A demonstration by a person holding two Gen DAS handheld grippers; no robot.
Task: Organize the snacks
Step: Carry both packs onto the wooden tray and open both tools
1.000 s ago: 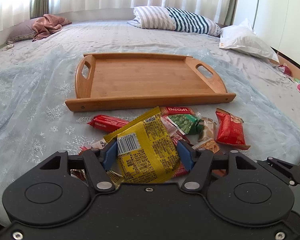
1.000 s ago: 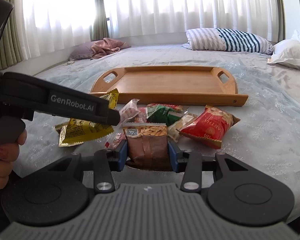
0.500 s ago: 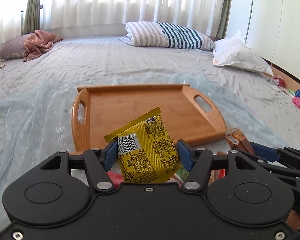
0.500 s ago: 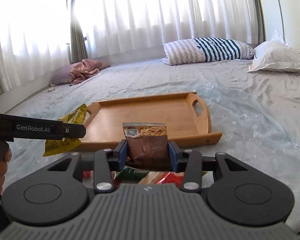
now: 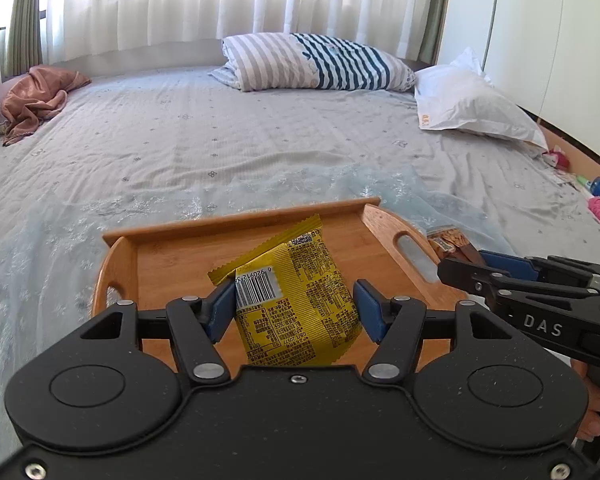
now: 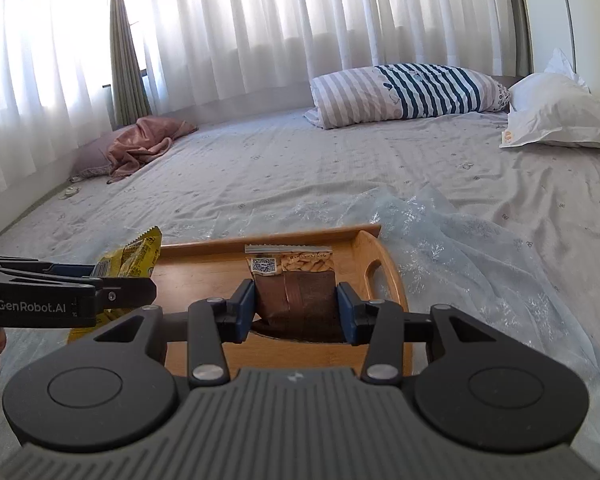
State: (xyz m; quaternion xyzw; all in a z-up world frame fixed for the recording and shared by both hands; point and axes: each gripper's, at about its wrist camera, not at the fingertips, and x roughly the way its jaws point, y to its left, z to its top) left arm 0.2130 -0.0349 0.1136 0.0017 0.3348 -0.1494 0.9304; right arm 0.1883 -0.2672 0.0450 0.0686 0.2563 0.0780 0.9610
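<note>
2 grippers above tray: left grasping yellow packet, right brown packet.

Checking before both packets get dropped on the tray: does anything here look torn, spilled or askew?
Nothing stands out. The yellow packet sits intact in the left gripper, the brown packet sealed in the right gripper, both over the bare wooden tray. The tray lies flat on the bed; nothing spilled.

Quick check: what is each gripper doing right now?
Left gripper: shut on the yellow snack packet.
Right gripper: shut on the brown snack packet.
</note>
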